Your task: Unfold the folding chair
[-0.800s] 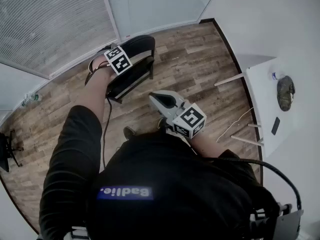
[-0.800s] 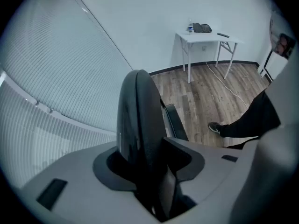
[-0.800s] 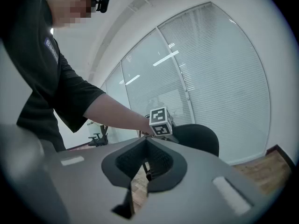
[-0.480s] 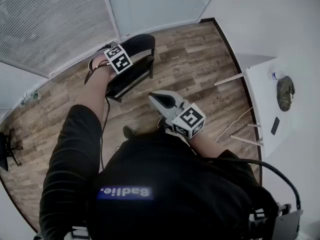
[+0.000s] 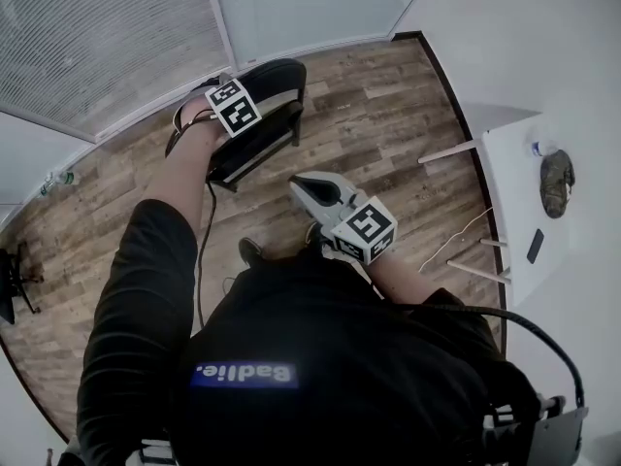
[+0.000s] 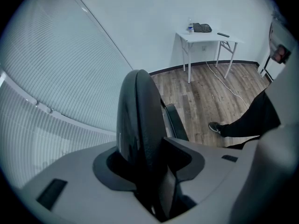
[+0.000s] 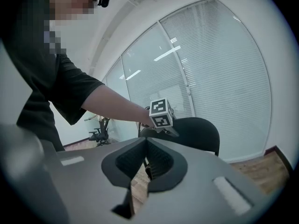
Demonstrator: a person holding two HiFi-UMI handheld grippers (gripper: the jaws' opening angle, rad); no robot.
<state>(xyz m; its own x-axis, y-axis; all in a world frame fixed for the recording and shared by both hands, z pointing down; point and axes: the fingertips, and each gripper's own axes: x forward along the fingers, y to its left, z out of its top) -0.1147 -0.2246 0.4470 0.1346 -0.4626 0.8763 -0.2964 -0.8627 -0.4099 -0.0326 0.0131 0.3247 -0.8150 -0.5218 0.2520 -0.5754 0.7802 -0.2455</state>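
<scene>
The black folding chair (image 5: 277,74) stands on the wood floor by the blinds, its seat (image 5: 254,149) tipped up close to the backrest. My left gripper (image 5: 243,90) reaches down onto the top of the padded backrest (image 6: 138,115), which runs between its jaws, and is shut on it (image 6: 149,171). The seat edge (image 6: 175,122) shows just behind the backrest. My right gripper (image 5: 296,184) hovers in front of my body, apart from the chair, shut with nothing in it (image 7: 145,146). From there I see the backrest (image 7: 198,132) and the left gripper's marker cube (image 7: 160,113).
A white folding table (image 5: 514,192) stands at the right wall, also visible from the left gripper (image 6: 205,35), with a dark bundle, a bottle and a phone on it. A cable trails on the floor beneath. An office chair (image 7: 99,134) stands far left. Blinds (image 5: 107,37) close off the back.
The left gripper and the chair's backrest have shifted slightly farther away in the head view. The right gripper has stayed about where it was.
</scene>
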